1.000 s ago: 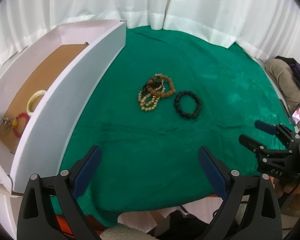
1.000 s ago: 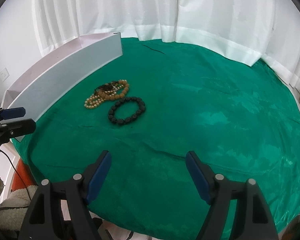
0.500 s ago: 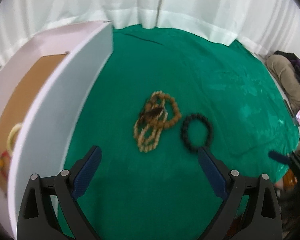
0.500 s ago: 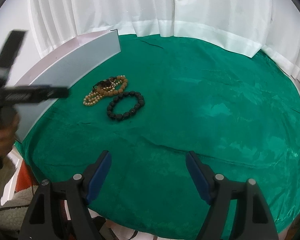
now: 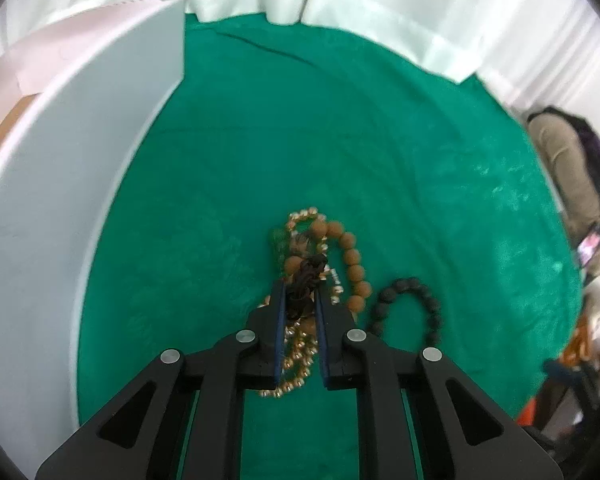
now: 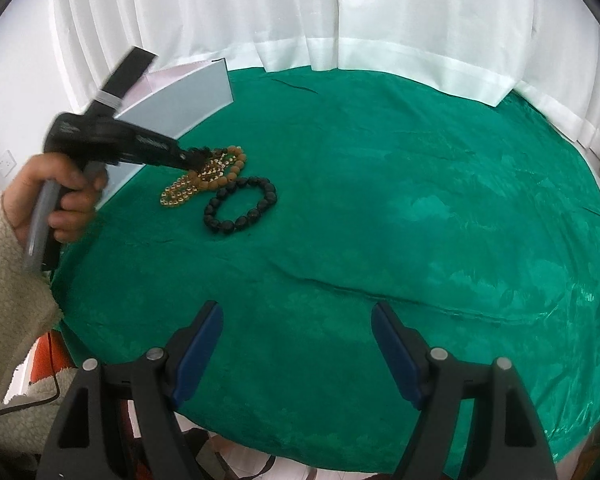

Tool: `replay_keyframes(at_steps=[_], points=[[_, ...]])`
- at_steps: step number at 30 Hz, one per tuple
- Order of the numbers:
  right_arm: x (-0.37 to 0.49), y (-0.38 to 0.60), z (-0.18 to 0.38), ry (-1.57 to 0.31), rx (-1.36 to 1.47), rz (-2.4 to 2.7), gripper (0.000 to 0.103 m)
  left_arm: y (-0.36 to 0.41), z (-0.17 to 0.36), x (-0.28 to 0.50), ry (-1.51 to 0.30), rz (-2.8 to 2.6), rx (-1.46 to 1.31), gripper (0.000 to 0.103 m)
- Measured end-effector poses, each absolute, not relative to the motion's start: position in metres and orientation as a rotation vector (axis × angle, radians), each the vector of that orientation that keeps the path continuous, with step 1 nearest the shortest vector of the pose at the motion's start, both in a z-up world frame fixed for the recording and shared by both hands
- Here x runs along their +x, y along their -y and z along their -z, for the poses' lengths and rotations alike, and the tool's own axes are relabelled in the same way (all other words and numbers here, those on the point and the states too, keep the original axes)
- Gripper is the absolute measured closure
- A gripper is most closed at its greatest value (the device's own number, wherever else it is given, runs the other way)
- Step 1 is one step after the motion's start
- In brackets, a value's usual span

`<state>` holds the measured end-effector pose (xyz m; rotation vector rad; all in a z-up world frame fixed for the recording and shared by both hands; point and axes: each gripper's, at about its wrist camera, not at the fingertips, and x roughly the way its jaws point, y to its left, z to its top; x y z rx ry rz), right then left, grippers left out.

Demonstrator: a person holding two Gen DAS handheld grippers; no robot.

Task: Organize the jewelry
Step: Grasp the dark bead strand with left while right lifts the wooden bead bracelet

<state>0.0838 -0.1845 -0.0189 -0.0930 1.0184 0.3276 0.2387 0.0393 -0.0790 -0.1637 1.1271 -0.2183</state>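
Note:
A tangle of jewelry lies on the green cloth (image 5: 260, 140): a brown wooden-bead bracelet (image 5: 352, 256) with a dark cord tassel (image 5: 306, 280), and a gold bead chain (image 5: 296, 356) under it. My left gripper (image 5: 299, 286) points down onto this pile; its jaws are closing, with the dark tassel pinched between the blue pads. A black bead bracelet (image 5: 412, 284) lies just right of the pile, untouched. The right wrist view shows the left gripper (image 6: 192, 160) on the brown bracelet (image 6: 236, 160), beside the black bracelet (image 6: 240, 204). My right gripper (image 6: 297, 310) hangs open over bare cloth near the front edge.
A white box (image 5: 80, 180) with a tall wall stands left of the pile, its brown floor barely visible. White curtains (image 6: 340, 20) close off the back. A hand in a fleecy sleeve (image 6: 60, 196) holds the left gripper. Bags (image 5: 572, 184) sit beyond the table's right edge.
The left gripper moved forward and down to the jewelry pile and its wide jaws came together on the dark tassel. The right gripper stayed where it was, open.

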Motion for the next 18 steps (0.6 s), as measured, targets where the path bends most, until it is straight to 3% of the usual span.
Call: replay_keyframes(at_steps=[8,18], points=[[0.086,0.182,0.018,-1.019,-0.093,-0.342,0.025,-0.069,0.029,0.203,-1.033,0.276,-0.361,0.092],[0.088,0.176,0.022,-1.049,-0.085,-0.35,0.025,-0.089,0.041,0.19,-1.08,0.283,-0.434,0.091]])
